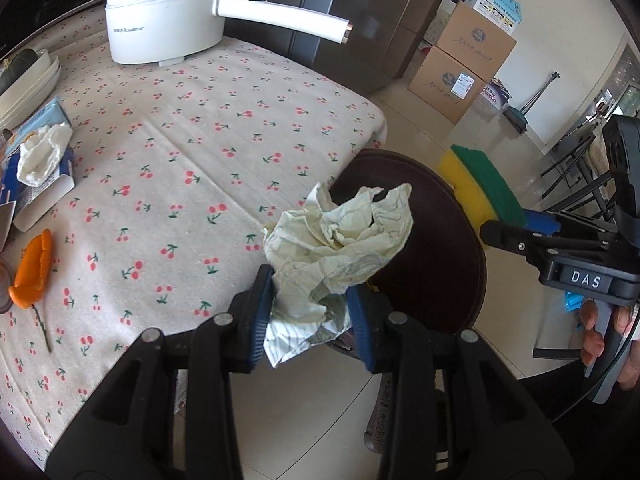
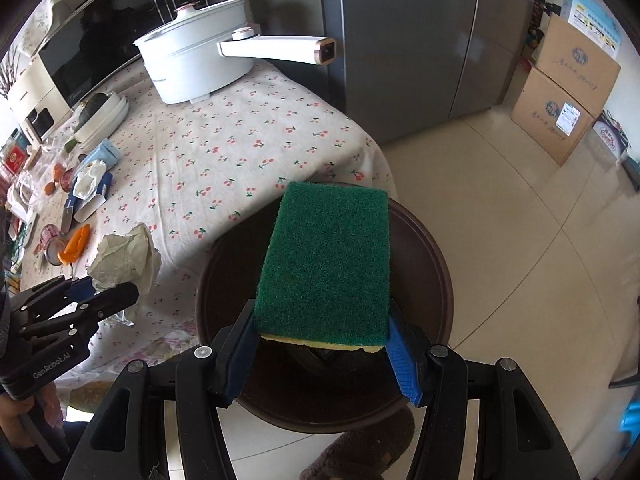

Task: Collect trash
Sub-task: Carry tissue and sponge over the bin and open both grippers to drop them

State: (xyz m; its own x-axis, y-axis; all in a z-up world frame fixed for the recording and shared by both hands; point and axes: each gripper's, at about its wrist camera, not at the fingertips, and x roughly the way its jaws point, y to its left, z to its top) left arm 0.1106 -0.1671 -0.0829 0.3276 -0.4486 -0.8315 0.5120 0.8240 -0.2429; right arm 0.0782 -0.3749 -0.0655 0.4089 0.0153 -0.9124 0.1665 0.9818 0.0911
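My left gripper [image 1: 310, 312] is shut on a crumpled pale paper wad [image 1: 344, 236], held at the table's corner over the near rim of a dark brown round bin [image 1: 440, 280]. The same wad [image 2: 124, 256] and the left gripper [image 2: 106, 298] show at the left of the right wrist view. My right gripper [image 2: 322, 340] is shut on a green-and-yellow sponge [image 2: 328, 264], green face up, directly above the bin [image 2: 424, 280]. In the left wrist view the sponge [image 1: 480, 188] hangs beyond the bin's far side, and a hand holds that gripper.
The cherry-print tablecloth [image 1: 192, 152] carries orange peel [image 1: 34, 272], an opened carton with a tissue [image 1: 40, 160], a white electric pot [image 1: 168, 12] and dishes at the left. A grey fridge [image 2: 412, 40] and stacked cardboard boxes [image 2: 560, 92] stand on the tiled floor.
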